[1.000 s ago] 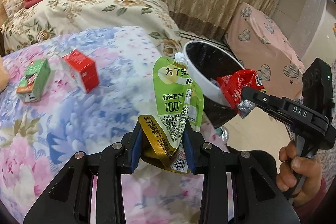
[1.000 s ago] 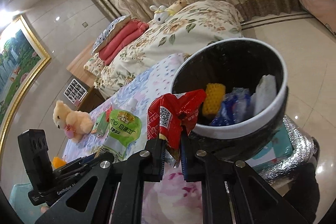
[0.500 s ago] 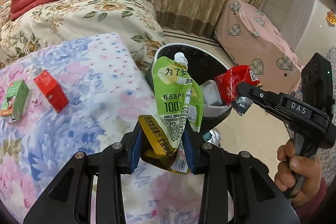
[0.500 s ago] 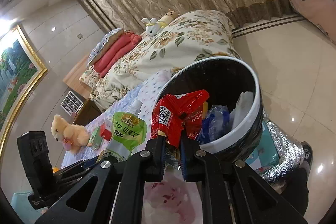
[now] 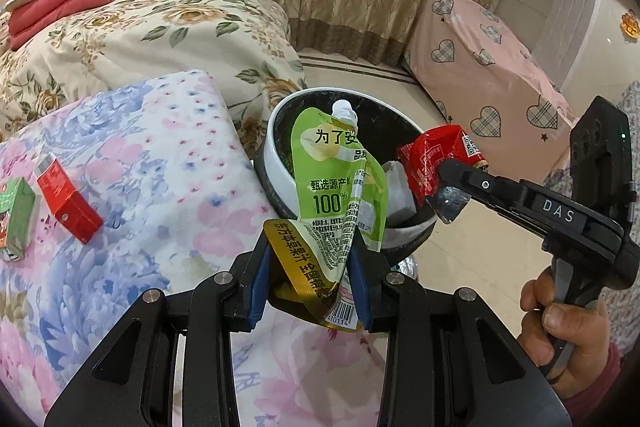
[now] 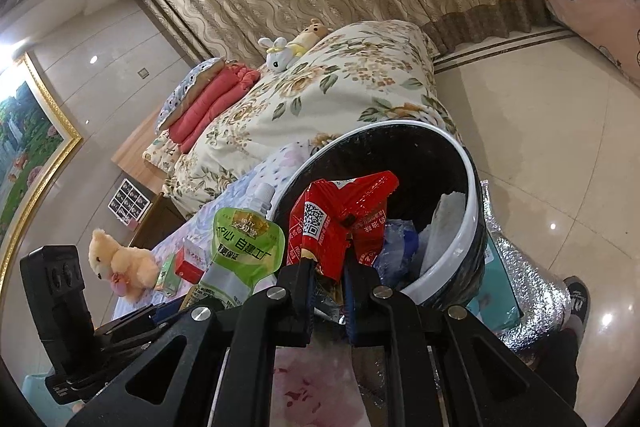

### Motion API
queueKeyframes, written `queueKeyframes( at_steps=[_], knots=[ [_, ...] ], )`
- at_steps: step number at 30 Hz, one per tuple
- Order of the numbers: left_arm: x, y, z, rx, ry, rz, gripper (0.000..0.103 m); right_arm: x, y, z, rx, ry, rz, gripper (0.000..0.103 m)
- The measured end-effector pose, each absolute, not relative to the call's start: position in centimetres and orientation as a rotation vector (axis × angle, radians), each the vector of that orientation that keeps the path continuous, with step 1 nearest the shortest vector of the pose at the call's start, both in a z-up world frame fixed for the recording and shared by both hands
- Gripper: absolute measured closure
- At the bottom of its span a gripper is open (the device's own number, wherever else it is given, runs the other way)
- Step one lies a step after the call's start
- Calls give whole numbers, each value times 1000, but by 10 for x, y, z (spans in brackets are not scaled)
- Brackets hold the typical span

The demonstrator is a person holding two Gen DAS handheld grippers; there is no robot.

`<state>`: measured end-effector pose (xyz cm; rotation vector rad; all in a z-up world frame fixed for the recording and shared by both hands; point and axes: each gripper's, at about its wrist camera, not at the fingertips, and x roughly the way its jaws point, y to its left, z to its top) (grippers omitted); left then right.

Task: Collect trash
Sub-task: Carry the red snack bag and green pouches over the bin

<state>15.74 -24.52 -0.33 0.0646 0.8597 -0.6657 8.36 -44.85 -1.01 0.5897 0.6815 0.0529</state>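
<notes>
Left gripper [image 5: 311,277] clamped on green juice pouch [image 5: 340,187], pouch held upright at near rim of trash bin [image 5: 280,163], right gripper [image 6: 328,267] pinching red wrapper [image 6: 340,215] over bin's opening, two small cartons [image 5: 68,203] on floral quilt [image 5: 168,163] left of bin.

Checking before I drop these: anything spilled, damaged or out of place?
No spill shows. Two small cartons, one red and one green, lie uncollected on the floral bedspread, away from the white-rimmed black bin.
</notes>
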Motion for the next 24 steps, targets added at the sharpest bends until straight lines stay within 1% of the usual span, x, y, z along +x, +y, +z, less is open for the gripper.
queueKeyframes(
  at_steps=[24],
  knots=[
    [178,-269,-3,93,877,-660,70,104,-462,-15,591,711,34,92]
  ],
)
